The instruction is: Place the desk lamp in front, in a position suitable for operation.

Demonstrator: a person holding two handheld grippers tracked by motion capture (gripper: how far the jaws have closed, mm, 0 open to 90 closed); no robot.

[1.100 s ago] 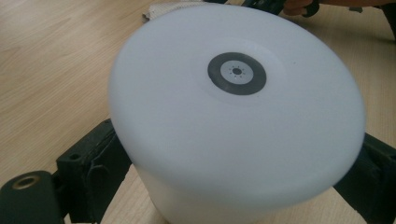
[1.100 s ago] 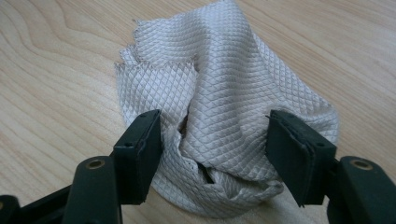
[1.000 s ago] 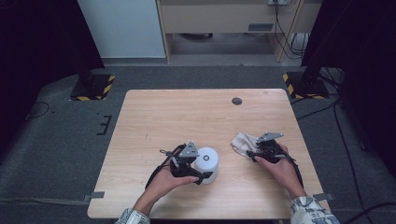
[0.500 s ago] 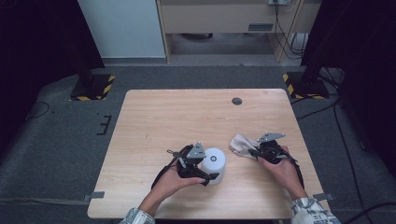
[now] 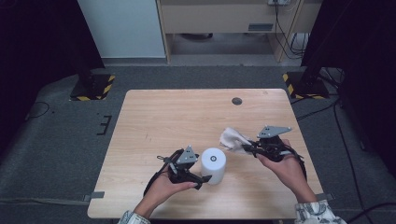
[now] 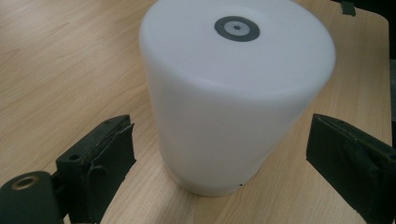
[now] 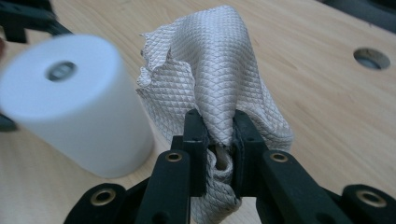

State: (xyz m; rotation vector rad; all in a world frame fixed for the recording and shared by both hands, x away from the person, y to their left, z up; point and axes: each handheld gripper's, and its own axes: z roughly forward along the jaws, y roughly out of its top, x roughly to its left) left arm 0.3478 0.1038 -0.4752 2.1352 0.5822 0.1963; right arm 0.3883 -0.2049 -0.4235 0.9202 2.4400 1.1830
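A white cylinder (image 5: 213, 164) stands upright on the wooden table (image 5: 177, 116), near the front edge and slightly left of centre. Its long axis is vertical. The flat top face points up and carries 1 small grey ring mark at its centre. The base rests on the tabletop.

The left gripper (image 5: 201, 178) lies just left of the cylinder, held in the person's left hand (image 5: 163, 189). In the left gripper view, its 2 jaws are spread wide, 1 on each side of the cylinder (image 6: 233, 98), with a clear gap to the wall on both sides.

The right gripper (image 5: 246, 148) is to the right of the cylinder, held in the person's right hand (image 5: 287, 165). Its 2 jaws are pressed together on a bunched fold of a whitish cloth (image 5: 233, 139) with a diamond weave. In the right gripper view, the cloth (image 7: 215, 79) rises above the jaws as a loose, upright bundle and stands beside the cylinder (image 7: 70, 102), close to its wall; contact between the 2 cannot be determined.

A round grommet hole (image 5: 236, 101) sits near the table's far edge.
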